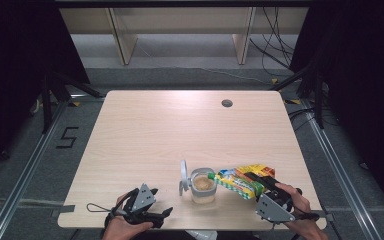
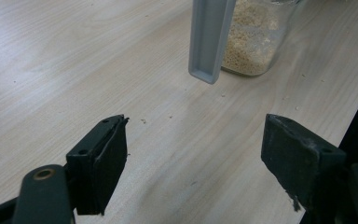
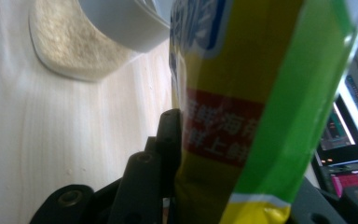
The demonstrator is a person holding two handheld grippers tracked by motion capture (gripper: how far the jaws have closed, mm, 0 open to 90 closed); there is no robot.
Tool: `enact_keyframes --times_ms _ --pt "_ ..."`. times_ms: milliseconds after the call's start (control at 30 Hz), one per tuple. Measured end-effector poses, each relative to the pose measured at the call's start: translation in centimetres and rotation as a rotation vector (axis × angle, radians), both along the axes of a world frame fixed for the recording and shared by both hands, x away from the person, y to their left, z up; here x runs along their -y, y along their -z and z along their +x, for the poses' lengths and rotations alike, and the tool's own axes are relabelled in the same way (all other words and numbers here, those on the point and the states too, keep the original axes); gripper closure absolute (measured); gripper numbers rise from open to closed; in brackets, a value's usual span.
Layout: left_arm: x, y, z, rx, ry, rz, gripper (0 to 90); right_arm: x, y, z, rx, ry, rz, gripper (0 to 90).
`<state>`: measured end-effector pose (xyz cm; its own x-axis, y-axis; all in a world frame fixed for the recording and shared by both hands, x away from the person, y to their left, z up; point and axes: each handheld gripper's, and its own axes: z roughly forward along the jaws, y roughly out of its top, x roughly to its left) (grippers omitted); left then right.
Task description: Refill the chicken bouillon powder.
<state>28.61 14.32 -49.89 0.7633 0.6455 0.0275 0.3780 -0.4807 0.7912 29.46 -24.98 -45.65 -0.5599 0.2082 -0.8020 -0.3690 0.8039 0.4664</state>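
A glass jar (image 1: 203,186) part full of pale grain stands near the table's front edge, its grey hinged lid (image 1: 184,172) swung open to the left. My right gripper (image 1: 254,181) is shut on a yellow and green packet (image 1: 237,182), held tilted with its end over the jar's mouth. In the right gripper view the packet (image 3: 242,93) sits between the jaws of my right gripper (image 3: 242,158), and the jar (image 3: 70,42) lies just beyond. My left gripper (image 1: 165,213) rests low at the front left, open with nothing between its fingers. The left gripper view has my left gripper (image 2: 196,154) facing the jar (image 2: 251,37) and lid (image 2: 209,37).
The wooden table (image 1: 155,130) has a small round cable hole (image 1: 226,103) at the back right. Metal rails run along the floor on both sides, and pale shelving stands behind the table. A few crumbs lie on the wood in front of the left gripper.
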Motion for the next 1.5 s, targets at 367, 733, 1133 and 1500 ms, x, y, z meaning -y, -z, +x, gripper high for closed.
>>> enact_keyframes --times_ms 367,733,1133,1500 --pt "0.0 0.1 -0.1 -0.018 -0.02 -0.01 22.3 1.2 0.5 1.7 -0.17 0.003 0.254 73.7" --pt "0.0 0.2 0.1 -0.009 -0.013 0.004 22.3 3.2 1.3 4.1 -0.298 0.041 0.547 75.5" --pt "-0.1 0.1 0.1 -0.001 -0.002 0.006 22.3 4.2 2.5 6.3 -0.342 0.112 0.641 75.9" --pt "0.0 0.1 -0.1 -0.019 -0.02 -0.015 22.3 4.7 2.9 6.0 -0.379 0.14 0.672 75.9"
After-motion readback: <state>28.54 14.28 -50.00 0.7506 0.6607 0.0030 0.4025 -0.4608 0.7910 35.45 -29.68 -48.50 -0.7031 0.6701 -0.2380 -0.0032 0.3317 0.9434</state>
